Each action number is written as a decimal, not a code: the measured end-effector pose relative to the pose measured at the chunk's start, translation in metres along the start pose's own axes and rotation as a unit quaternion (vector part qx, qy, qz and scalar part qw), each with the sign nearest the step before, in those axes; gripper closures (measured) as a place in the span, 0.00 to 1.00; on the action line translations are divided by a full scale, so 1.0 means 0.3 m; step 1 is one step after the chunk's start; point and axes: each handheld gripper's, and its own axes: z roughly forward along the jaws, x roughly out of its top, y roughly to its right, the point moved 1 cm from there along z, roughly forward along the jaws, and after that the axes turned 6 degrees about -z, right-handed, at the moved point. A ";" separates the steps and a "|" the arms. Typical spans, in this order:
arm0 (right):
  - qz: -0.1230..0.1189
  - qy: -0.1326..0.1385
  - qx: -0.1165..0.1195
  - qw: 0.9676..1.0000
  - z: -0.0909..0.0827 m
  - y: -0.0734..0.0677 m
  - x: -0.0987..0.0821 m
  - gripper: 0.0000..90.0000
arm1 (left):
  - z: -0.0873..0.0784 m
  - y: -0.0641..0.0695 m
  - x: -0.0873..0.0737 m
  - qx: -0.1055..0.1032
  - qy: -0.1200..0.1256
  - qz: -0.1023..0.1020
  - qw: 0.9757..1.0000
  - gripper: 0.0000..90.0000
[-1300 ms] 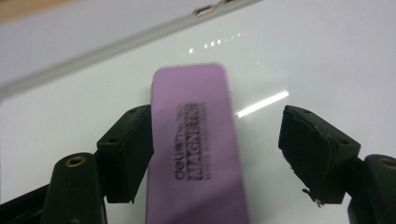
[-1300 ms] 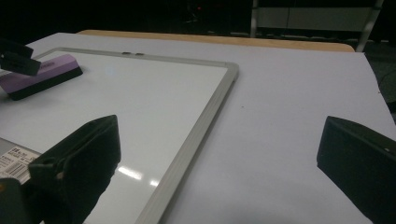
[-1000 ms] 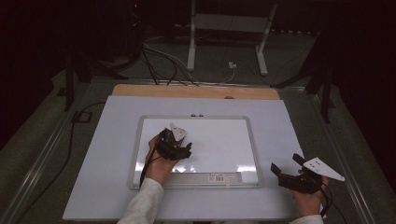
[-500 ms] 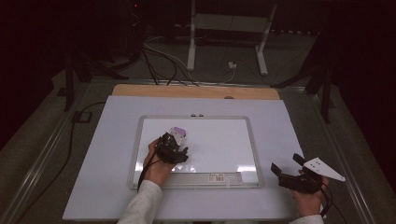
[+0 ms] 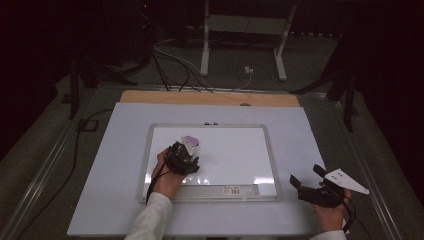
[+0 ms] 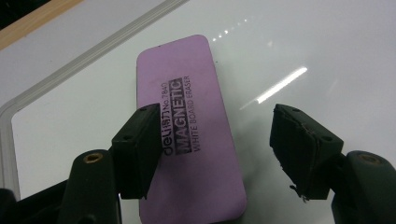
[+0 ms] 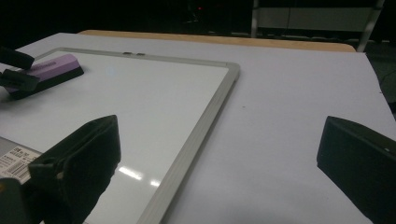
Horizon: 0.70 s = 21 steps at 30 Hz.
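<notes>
Both grippers stand released: the left gripper (image 6: pixel 217 140) hangs over the purple eraser (image 6: pixel 189 126) lying ungrasped on the whiteboard (image 5: pixel 235 155) near its left edge, and the right gripper (image 5: pixel 309 184) waits off its right corner, so any wiping looks yet undone.

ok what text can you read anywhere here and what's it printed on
"deli", "No.7840", "MAGNETIC", "WHITE BOARD ERASER": on the purple eraser, beside small characters too blurred to read.
Barcode sticker on the whiteboard's bottom frame: print too small to read.

jaws wide apart | whiteboard (image 7: pixel 140 98) ahead | purple eraser (image 7: pixel 46 71) on it
</notes>
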 end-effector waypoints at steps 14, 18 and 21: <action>0.001 0.001 -0.001 1.000 -0.004 0.002 0.000 0.00 | 0.006 -0.040 0.002 -0.012 0.003 -0.023 1.000 0.39; 0.002 0.001 -0.001 1.000 -0.006 0.003 0.000 0.00 | 0.007 -0.049 0.004 -0.003 0.002 -0.022 1.000 0.39; 0.002 0.001 -0.001 1.000 -0.005 0.003 -0.001 0.00 | 0.012 -0.060 0.005 0.008 0.000 -0.023 1.000 0.37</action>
